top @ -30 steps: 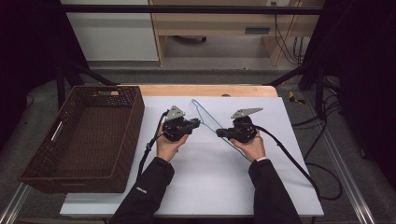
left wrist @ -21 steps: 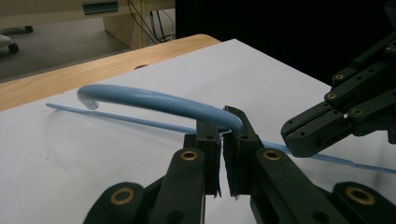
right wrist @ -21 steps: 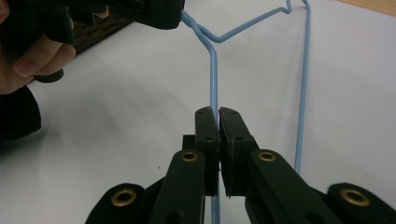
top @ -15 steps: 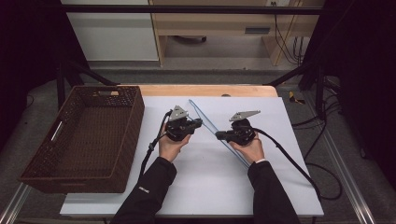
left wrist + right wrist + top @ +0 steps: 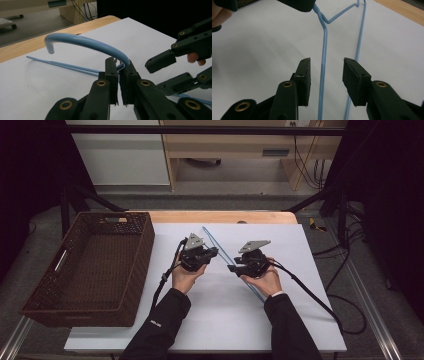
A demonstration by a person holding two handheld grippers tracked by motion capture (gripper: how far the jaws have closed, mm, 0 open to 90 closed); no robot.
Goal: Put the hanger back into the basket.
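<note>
My left gripper (image 5: 118,85) is pinched on the blue wire hanger (image 5: 82,41) just below its hook, at the twisted neck, and the jaws are pressed nearly together with the wire caught between them; the hook arches up and away from me over the white table (image 5: 300,250). My right gripper (image 5: 325,80) has its jaws spread, and one of the hanger's thin arms runs straight up the middle of that gap without touching either pad, while a second wire of the hanger lies just outside the jaw on that view's right. That is the relation everything turns on: in the right gripper view the wire's long axis lines up with the direction the gripper points, running from between my jaws up toward the neck where my left gripper holds. In the high view the hanger (image 5: 215,242) lies as a long diagonal across the middle of the table, from the far side between my hands down toward my right hand (image 5: 262,280), well apart from the brown wicker basket (image 5: 125,285) at the left. My right gripper (image 5: 235,268) is the one already on the arm, so I judge the next move is to close it where it stands; whether the wire sits at pad height I cannot tell for sure.
</note>
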